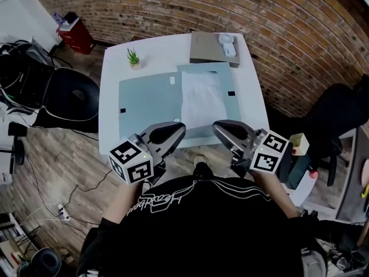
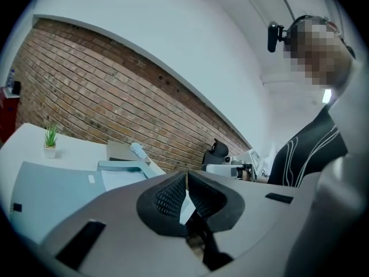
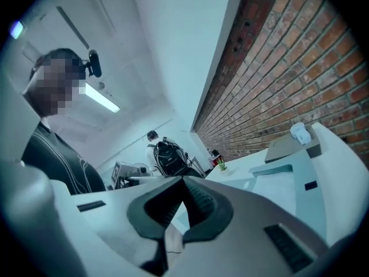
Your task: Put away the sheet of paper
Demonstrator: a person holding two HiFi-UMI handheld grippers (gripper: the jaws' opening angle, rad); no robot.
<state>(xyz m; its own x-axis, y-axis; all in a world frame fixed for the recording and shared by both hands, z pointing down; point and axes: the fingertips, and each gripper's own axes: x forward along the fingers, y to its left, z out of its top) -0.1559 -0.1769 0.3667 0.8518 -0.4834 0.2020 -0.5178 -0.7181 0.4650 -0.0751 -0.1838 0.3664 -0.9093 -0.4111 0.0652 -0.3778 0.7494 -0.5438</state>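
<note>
Approach, by my reading, is the step in hand: neither gripper has reached the work yet. The left gripper (image 2: 186,176) hangs by the near edge of the white rectangular table (image 1: 112,79) with its 2 jaws pressed together on nothing. The right gripper (image 3: 183,182) hangs just beside it, jaws likewise pressed together and empty.

The white sheet of paper (image 1: 202,100) lies flat on the right half of the pale grey-blue folder (image 1: 150,100), which is spread open across the middle of the table. The sheet's long axis runs away from the person toward the brick wall, leaning slightly, so 1 short edge faces the grippers. Its far short edge sits at a raised band at the top of that half; whether it is tucked under, I cannot tell.

Next, I judge, the jaws must spread and 1 gripper must travel forward and down to a free edge, either the sheet's near edge or the folder's bare left flap. Thin, flat stock like this needs a low, shallow pinch at the very edge
</note>
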